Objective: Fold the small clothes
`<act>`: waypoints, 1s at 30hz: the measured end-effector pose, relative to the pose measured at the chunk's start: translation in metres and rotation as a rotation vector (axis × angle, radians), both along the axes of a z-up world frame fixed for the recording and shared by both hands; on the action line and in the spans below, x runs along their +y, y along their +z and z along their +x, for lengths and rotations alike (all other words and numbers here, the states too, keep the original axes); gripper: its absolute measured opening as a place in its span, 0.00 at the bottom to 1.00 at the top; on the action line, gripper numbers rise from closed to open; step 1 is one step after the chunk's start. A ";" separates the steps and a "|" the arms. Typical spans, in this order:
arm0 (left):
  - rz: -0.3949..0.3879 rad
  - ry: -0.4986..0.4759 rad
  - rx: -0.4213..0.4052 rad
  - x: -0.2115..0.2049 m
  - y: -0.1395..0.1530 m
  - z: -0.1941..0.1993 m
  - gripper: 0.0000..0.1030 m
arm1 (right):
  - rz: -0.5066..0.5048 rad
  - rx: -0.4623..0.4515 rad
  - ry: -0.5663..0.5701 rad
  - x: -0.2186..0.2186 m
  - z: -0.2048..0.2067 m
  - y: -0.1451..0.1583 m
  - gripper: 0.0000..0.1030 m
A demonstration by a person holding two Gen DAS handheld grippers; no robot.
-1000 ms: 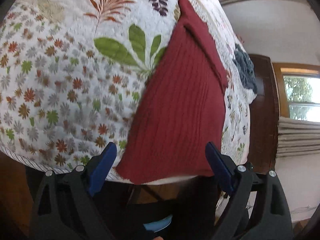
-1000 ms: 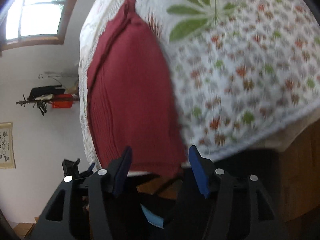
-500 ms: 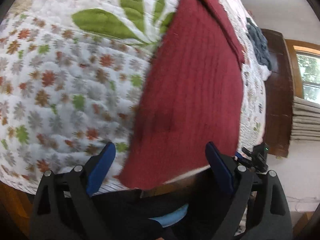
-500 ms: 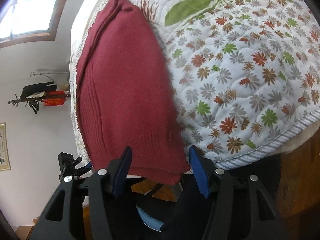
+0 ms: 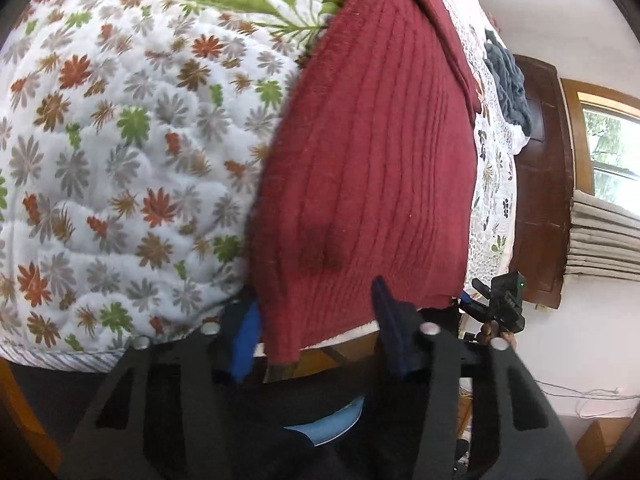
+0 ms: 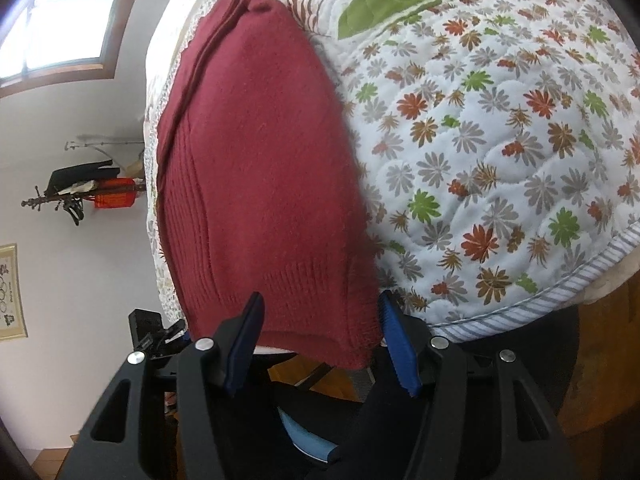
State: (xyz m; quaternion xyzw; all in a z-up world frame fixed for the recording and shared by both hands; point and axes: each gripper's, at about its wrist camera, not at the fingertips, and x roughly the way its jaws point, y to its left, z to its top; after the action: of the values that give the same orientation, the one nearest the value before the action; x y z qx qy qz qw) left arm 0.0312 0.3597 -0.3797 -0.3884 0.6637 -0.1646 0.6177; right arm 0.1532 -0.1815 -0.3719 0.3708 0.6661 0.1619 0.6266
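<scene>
- A grey-blue garment (image 5: 507, 80) lies crumpled at the quilt's far end, well apart from the sweater; a dark wooden headboard (image 5: 542, 184) rises behind it.
- The left gripper (image 5: 316, 332) has its blue pads part open around the sweater's near corner, which hangs over the bed's edge between them; whether the pads press the knit cannot be told.
- The right gripper (image 6: 320, 344) likewise stands part open, its pads flanking the hem's other corner, the ribbed edge drooping into the gap.
- The sweater (image 5: 368, 160), dark red and ribbed, lies flat along one side of the bed, a sleeve folded across its far end.
- A white quilt (image 6: 500, 140) printed with small rust, green and grey flowers and a large green leaf covers the bed.
- Windows (image 6: 64, 20) light white walls; a framed print (image 6: 10, 292) hangs beside the bed.
</scene>
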 end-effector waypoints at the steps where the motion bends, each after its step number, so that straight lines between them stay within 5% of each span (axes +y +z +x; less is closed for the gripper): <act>1: -0.004 0.000 0.002 0.001 -0.001 0.000 0.46 | 0.005 0.005 0.002 0.001 0.001 -0.002 0.58; 9: -0.026 -0.017 0.004 0.000 -0.005 -0.006 0.24 | -0.013 0.040 0.063 0.005 0.011 -0.003 0.56; 12: -0.020 -0.010 0.013 0.000 -0.007 -0.007 0.25 | -0.016 0.061 0.058 0.000 0.014 -0.006 0.51; 16: -0.042 0.019 0.024 0.001 -0.012 -0.005 0.40 | -0.010 0.076 0.069 0.002 0.018 -0.010 0.52; 19: -0.046 0.013 0.015 -0.002 -0.009 -0.004 0.39 | 0.003 0.086 0.101 0.009 0.021 -0.012 0.52; 23: -0.083 0.043 0.006 0.003 -0.003 -0.009 0.10 | 0.020 0.079 0.117 0.014 0.021 -0.006 0.22; 30: -0.137 0.117 -0.034 0.016 0.010 -0.018 0.05 | 0.054 0.028 0.073 0.002 0.010 0.003 0.08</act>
State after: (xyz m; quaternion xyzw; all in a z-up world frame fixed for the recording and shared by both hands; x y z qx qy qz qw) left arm 0.0132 0.3754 -0.3695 -0.4650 0.6163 -0.1801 0.6095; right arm 0.1636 -0.1794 -0.3690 0.3653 0.6834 0.1975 0.6004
